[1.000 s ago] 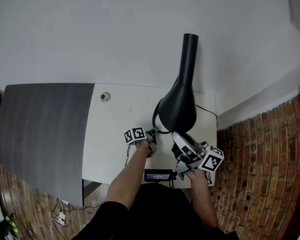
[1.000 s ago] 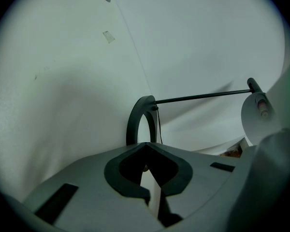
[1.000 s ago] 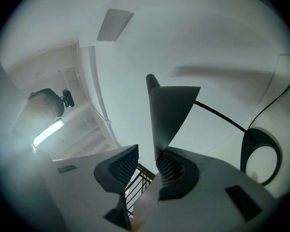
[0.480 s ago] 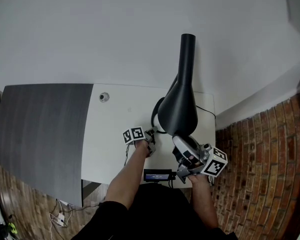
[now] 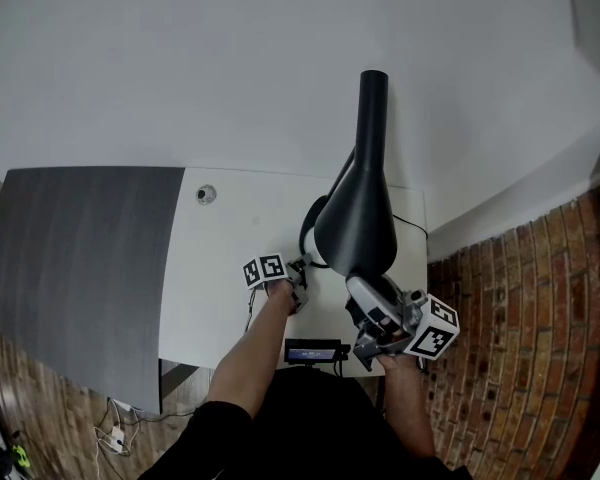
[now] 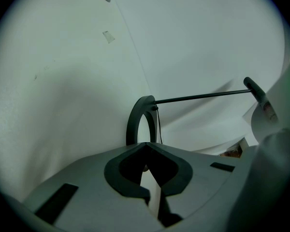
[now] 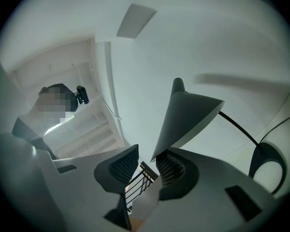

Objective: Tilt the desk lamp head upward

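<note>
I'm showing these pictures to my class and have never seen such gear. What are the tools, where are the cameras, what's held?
A person holds a two-jaw gripper in each hand. One picture comes from a head camera looking down; the others from cameras on the grippers. On the white desk stands a black lamp. The left gripper looks closed on its ring base; the right gripper is open, the rim of the lamp head between its jaws.

Home-office corner, white desk, black lamp, plain white wall, brick surface beside
</note>
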Motion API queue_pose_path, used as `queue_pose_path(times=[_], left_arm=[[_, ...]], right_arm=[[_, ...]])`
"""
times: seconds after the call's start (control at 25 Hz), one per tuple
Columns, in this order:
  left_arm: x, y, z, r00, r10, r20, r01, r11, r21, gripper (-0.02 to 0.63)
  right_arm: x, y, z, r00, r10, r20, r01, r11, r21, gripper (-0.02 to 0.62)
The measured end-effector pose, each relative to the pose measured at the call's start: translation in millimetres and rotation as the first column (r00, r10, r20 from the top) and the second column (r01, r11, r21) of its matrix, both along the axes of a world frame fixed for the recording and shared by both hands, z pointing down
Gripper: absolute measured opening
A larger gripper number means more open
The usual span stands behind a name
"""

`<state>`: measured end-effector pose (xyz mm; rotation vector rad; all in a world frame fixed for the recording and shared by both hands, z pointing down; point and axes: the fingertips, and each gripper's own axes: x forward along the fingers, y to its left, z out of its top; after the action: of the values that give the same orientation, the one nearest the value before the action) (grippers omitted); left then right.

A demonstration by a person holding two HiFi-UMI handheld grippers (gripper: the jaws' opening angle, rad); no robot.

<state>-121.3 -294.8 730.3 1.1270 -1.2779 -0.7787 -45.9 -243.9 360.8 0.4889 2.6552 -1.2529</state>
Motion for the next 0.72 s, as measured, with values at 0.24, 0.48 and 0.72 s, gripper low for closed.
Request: queue_pose_path(times=[0.24, 0.48, 0.72], left_arm=[[-2, 0, 0, 1.0, -0.002, 0.008, 0.002, 1.0, -0.001, 0.011], [-2, 1, -1, 1.0, -0.003, 0.007, 0.003, 1.0, -0.001, 0.012], [-2, 1, -1, 1.0, -0.002, 0.007, 0.002, 1.0, -0.003, 0.011]], right_arm=[[3, 3, -16, 1.0, -0.003, 0.026, 0.002, 1.0, 0.03, 0.117], [5, 7, -33, 0.999, -0.002, 0.053, -0.002, 0.998, 0.064, 0.115], [6, 8, -51, 0.997, -0.001, 0.08, -0.007, 0.995, 0.098, 0.115]])
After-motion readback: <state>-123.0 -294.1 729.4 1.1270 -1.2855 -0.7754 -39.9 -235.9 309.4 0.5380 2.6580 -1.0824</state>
